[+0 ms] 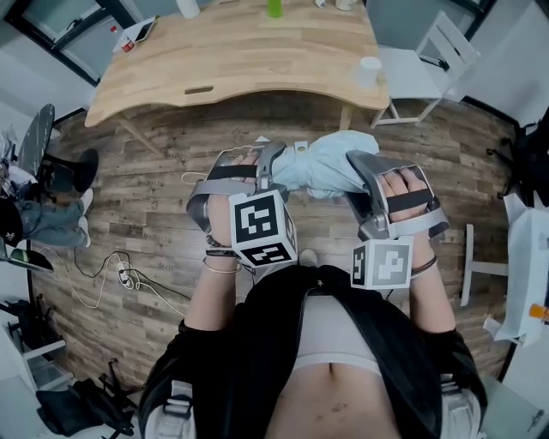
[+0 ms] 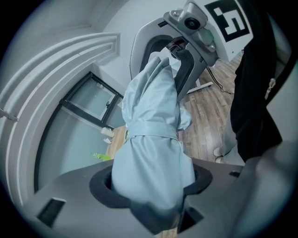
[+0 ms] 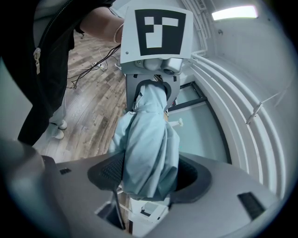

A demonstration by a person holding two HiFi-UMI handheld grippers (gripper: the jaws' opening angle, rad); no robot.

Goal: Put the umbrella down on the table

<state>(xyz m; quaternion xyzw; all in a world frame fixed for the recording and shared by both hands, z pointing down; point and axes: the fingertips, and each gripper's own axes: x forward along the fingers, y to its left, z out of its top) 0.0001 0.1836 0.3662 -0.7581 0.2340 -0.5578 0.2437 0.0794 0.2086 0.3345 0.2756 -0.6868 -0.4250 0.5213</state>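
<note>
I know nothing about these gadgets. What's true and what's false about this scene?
1. Both the left claw and the right claw grip the umbrella. True.
2. The umbrella already lies on the wooden table. False: it is held over the floor, short of the table.
3. A strap is wrapped round the folded umbrella. True.
4. Nothing stands on the table. False: a green bottle and a white cup stand there.

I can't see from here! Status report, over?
Left tool, right tool shut on umbrella. Umbrella folded, short of table. Cup near table edge.
</note>
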